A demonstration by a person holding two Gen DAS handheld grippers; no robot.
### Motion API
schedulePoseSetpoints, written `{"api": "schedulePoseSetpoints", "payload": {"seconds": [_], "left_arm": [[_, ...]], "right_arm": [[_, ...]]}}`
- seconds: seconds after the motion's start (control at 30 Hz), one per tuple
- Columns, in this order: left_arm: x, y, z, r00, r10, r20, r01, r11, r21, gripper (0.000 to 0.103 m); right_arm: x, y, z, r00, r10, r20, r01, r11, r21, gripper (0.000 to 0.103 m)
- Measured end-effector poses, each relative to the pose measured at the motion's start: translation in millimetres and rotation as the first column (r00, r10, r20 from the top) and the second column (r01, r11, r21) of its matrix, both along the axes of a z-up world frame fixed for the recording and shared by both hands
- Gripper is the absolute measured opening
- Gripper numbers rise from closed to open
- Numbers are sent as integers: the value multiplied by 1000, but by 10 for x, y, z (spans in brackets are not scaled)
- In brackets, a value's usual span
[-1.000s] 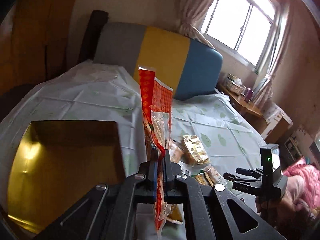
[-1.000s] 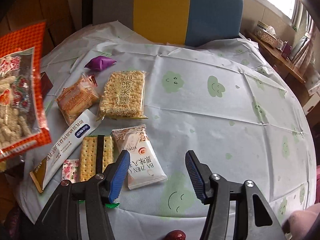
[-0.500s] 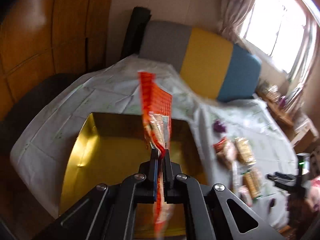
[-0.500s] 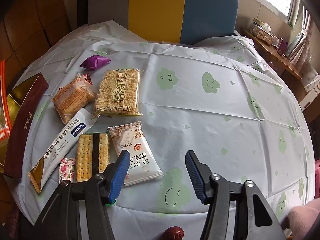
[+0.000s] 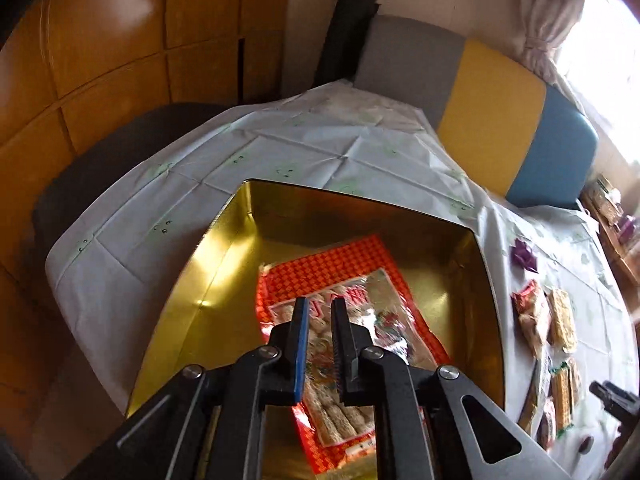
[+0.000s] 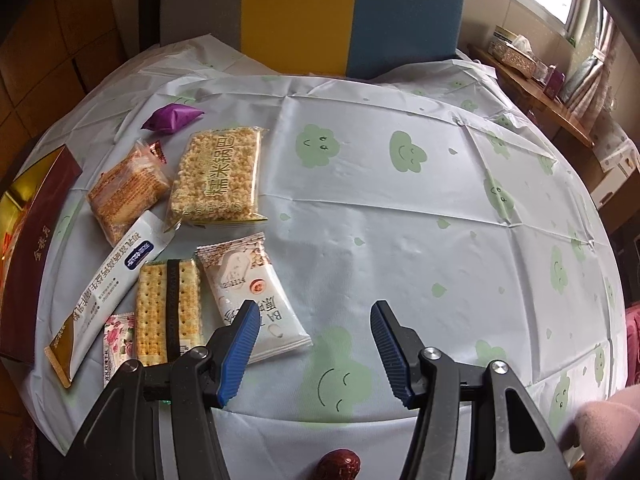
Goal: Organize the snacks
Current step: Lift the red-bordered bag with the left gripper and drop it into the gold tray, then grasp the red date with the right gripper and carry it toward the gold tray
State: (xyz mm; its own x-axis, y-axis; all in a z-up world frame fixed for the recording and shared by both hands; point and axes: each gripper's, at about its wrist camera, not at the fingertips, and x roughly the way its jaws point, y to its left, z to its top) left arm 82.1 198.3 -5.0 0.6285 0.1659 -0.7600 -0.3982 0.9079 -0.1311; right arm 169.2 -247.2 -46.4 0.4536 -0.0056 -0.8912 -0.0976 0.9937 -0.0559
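While the gold box takes up the lower middle of the left wrist frame, the loose snacks fill the left half of the right wrist frame
Tablecloth (image 6: 400, 216): pale, printed with green smiling clouds, covering the whole table
Gold box (image 5: 224, 264): open, shiny gold inside; its dark red outer wall (image 6: 36, 264) runs down the far left edge of the right wrist frame
Red snack bag (image 5: 360, 276): lying flat on the box floor, checked orange-red border, clear window showing pale sticks
Left gripper (image 5: 319, 304): over the bag in the box, fingers a narrow gap apart with nothing pinched between them
Right gripper (image 6: 316, 310): bottom centre of its frame, above the cloth, blue pads spread wide and holding nothing
Rice-crisp pack (image 6: 218, 178): largest loose snack, upper left of centre, flat on the cloth
White stick sachet (image 6: 108, 284): long, lying diagonally at the left
Cracker pack (image 6: 166, 300): black band down its middle, just beside the sachet
White soy pack (image 6: 250, 292): right of the crackers, its near end behind the left blue pad
Orange cake pack (image 6: 126, 192): left of the rice-crisp pack, touching it
Floral sachet (image 6: 116, 336): lower left, partly under the crackers
Purple candy (image 6: 172, 117): alone at the upper left
Red date (image 6: 340, 462): bottom edge, between the gripper arms
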Motion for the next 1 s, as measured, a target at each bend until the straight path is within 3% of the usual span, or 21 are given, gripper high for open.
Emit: {"api": "schedulePoseSetpoints", "payload": {"seconds": [0.2,0.3,0.6,0.8,1.0], "left_arm": [[-74,-313,58,994,-105,26,106,994,-17,12],[-108,-554,55,983,-182,30,182,983,-15,19],[-267,-1205,27,917,-397,36,398,917,-3,19],[-347,-1396,-31,886,-462,44,463,886,-17,20],[-383,-1432,-110,877,-478,42,479,877,-42,21]], "right_arm": [[-4,5,-19,1000,-9,-12,9,1000,-4,59],[0,-48,-52,999,-40,-36,40,999,-12,59],[-33,-216,-136,987,-124,-103,126,992,13,59],[-243,-248,-174,970,-182,-159,182,983,-13,59],[-568,-269,-132,958,-230,-174,232,973,-6,59]]}}
